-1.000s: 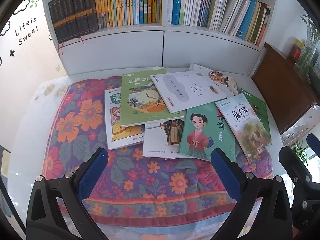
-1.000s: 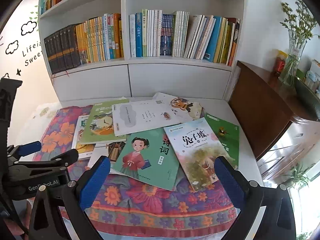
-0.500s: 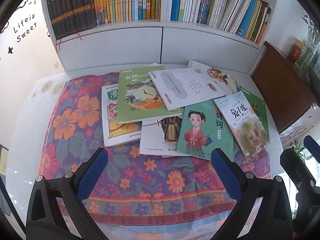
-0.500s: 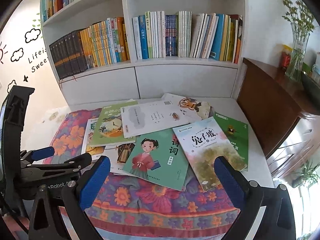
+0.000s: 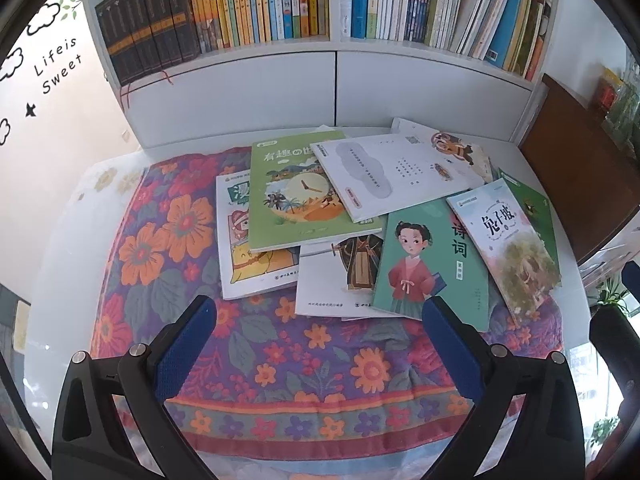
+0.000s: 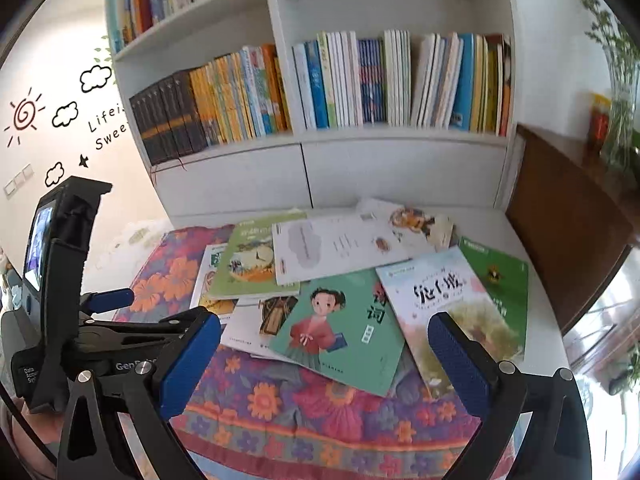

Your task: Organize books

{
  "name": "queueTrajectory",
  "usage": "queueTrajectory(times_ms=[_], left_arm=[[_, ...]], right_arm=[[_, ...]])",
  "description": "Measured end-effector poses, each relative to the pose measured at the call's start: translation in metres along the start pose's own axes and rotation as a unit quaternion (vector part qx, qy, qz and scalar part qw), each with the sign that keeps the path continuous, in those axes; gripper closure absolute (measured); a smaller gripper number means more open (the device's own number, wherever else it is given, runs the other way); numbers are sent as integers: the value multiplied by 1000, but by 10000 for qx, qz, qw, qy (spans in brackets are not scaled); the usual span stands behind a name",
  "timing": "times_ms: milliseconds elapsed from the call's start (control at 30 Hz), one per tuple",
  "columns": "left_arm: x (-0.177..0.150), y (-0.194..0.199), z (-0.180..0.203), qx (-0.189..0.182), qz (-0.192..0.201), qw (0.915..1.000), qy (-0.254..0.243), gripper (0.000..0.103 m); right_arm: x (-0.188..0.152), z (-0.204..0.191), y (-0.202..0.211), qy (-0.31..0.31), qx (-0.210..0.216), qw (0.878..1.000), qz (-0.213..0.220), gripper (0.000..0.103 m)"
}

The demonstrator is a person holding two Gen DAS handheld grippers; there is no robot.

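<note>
Books (image 5: 360, 216) overlap loosely on the floral cloth (image 5: 280, 360); both grippers (image 5: 320, 344) (image 6: 324, 364) gape empty, so lifting one could drag its neighbours off.

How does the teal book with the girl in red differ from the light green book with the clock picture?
The teal book lies nearer the grippers, right of centre; the light green book lies farther back, leftward. The white book overlaps only the green one. Both lie flat, face up, on other books.
</note>
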State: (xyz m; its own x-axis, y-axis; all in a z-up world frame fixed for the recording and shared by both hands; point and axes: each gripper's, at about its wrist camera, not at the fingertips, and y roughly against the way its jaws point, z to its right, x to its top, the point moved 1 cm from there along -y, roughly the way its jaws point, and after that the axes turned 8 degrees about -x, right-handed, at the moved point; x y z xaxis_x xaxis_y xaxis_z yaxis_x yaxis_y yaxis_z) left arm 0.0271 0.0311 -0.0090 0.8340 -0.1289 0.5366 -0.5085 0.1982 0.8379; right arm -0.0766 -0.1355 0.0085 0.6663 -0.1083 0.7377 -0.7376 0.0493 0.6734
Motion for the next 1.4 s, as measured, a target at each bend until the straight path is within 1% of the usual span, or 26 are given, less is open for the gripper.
queueTrajectory(times_ms=[133, 267, 433, 567, 700, 733, 800, 867, 900, 967, 1033, 1067, 1133, 1200, 1233, 1300, 1333, 1400], left_arm=[[0, -4, -2, -28, -27, 10000, 33, 1], [0, -6, -4, -111, 36, 9998, 166, 1], [1, -19, 2, -14, -101, 9998, 145, 1], [2, -28, 10, 0, -161, 9998, 98, 1], [5, -34, 19, -30, -166, 9995, 262, 1], [6, -36, 21, -63, -169, 9993, 330, 1], [6, -41, 29, -252, -212, 9983, 473, 1], [6, -49, 42, -499, -265, 9971, 509, 1], [5, -53, 48, -541, -272, 9970, 477, 1], [3, -66, 66, -579, -330, 9971, 365, 1], [2, -83, 82, -791, -494, 9948, 401, 1], [1, -91, 88, -921, -566, 9930, 469, 1], [-3, -105, 100, -1075, -607, 9910, 517, 1], [-6, -120, 117, -1069, -644, 9911, 461, 1], [-7, -127, 125, -1083, -685, 9907, 448, 1], [-11, -140, 139, -1189, -796, 9886, 477, 2], [-13, -145, 147, -1266, -816, 9874, 489, 2], [-15, -152, 158, -1305, -809, 9872, 431, 2]], right_arm=[[-1, 10, -4, -21, -74, 10000, -45, 0], [-2, 25, -7, -72, -7, 10000, 6, 0], [-5, 46, -23, -141, -1, 9999, -97, 0], [-5, 59, -28, -52, -40, 10000, -26, 0], [-1, 71, -31, 122, 20, 9999, 4, 0], [0, 74, -31, 174, 18, 9998, 13, 0], [3, 86, -34, 174, 70, 9998, 20, 0], [4, 106, -41, -57, 204, 9998, -46, 0], [3, 119, -47, -198, 225, 9995, -95, 0], [0, 142, -61, -299, 115, 9993, -184, 0], [-4, 166, -80, -269, 47, 9989, -384, 0], [-6, 177, -89, -252, 120, 9985, -461, 3], [-9, 194, -105, -251, 182, 9978, -589, 5], [-13, 211, -127, -204, 204, 9966, -776, 10], [-14, 217, -137, -161, 193, 9959, -871, 19], [-18, 225, -161, -34, 188, 9938, -1094, 29], [-20, 228, -171, 28, 175, 9929, -1179, 31], [-24, 229, -191, 181, 156, 9909, -1323, 32]])
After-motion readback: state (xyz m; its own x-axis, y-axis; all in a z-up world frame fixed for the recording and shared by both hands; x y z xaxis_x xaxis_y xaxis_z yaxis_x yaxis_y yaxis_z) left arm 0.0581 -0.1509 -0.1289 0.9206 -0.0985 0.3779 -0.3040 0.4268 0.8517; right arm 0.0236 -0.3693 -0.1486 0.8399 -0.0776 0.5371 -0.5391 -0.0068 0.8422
